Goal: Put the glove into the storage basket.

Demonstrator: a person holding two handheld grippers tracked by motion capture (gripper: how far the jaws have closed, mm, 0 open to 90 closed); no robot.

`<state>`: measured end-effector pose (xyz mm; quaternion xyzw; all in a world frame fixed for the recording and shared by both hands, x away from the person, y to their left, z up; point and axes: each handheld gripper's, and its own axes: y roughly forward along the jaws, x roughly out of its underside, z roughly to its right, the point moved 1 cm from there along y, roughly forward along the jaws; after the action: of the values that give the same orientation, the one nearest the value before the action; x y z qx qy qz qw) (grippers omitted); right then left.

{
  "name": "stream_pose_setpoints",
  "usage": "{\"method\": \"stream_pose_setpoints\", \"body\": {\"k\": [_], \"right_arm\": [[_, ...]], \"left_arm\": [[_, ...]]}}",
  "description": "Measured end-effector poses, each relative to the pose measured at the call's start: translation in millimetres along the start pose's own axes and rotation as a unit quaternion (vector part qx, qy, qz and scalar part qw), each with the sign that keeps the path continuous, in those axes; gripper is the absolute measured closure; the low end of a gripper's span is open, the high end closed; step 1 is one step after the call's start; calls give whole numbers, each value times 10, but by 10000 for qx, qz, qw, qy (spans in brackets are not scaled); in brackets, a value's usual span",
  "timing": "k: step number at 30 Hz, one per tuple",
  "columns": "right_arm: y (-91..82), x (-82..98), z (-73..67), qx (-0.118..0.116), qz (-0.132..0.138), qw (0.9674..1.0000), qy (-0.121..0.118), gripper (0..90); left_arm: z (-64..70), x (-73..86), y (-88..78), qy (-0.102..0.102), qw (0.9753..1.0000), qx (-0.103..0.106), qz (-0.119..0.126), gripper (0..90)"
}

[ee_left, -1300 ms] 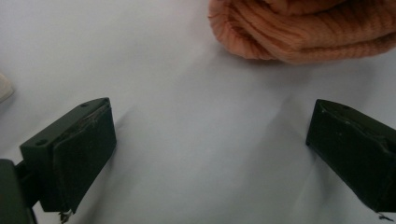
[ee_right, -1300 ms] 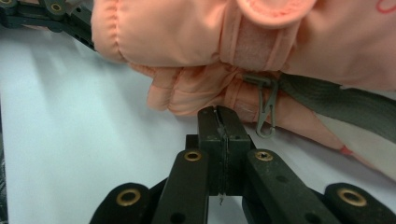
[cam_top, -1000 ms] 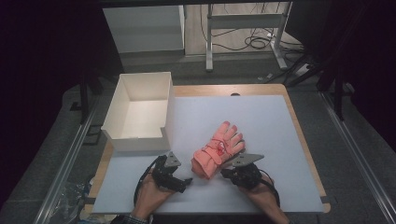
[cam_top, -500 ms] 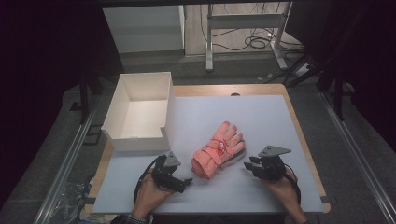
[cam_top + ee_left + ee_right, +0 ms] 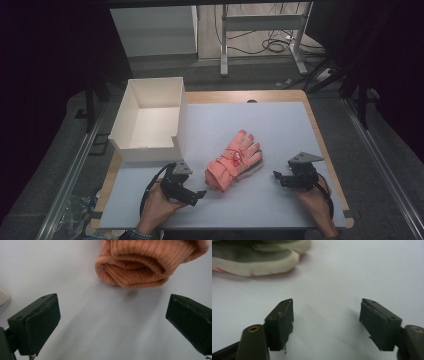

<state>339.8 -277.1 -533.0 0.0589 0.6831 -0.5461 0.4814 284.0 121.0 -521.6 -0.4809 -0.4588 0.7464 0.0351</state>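
On grey mat, near front edge: pair of orange gloves, stacked, cuffs toward person, between both grippers, touched by neither. Left gripper: jaws wide, empty, cuffs just ahead, nothing in way. Right gripper: jaws just been opening, now wide, nothing between, apart from gloves. White open box at mat's left rear, inside bare. Right gripper view: glove edge blurred, cut off at top.

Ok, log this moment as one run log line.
gloves: flat on mat | left gripper: open, empty | right gripper: jaws just opened, empty, apart from gloves
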Motion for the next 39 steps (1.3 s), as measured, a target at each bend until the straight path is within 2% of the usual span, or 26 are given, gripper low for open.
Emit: {"method": "stream_pose_setpoints", "body": {"k": [2, 8, 13, 18, 19, 24, 29, 35, 39], "right_arm": [[13, 19, 29, -15, 32, 10000, 77, 242], [21, 22, 28, 31, 14, 10000, 79, 213], [23, 27, 26, 29, 26, 10000, 89, 212], [24, 29, 29, 26, 32, 10000, 89, 212], [24, 29, 29, 26, 32, 10000, 89, 212], [25, 32, 29, 27, 41, 9999, 92, 212], [24, 34, 27, 28, 42, 9999, 94, 212], [23, 35, 27, 29, 45, 9999, 95, 212], [23, 35, 26, 28, 47, 9999, 99, 212]], "left_arm": [[2, -51, -43, 2, 10000, 33, -9, 0], [31, -256, -172, 90, 9999, 76, -17, 0], [16, -444, -193, 38, 9999, 123, -97, 0], [58, -695, -153, 116, 9998, 122, -88, 0], [58, -695, -153, 116, 9998, 122, -88, 0], [119, -907, -39, 202, 9996, 137, -125, 0], [172, -1041, 118, 264, 9995, 81, -182, 0], [234, -1088, 399, 272, 9991, -52, -315, 0], [254, -1076, 522, 207, 9993, 33, -325, 0]]}}
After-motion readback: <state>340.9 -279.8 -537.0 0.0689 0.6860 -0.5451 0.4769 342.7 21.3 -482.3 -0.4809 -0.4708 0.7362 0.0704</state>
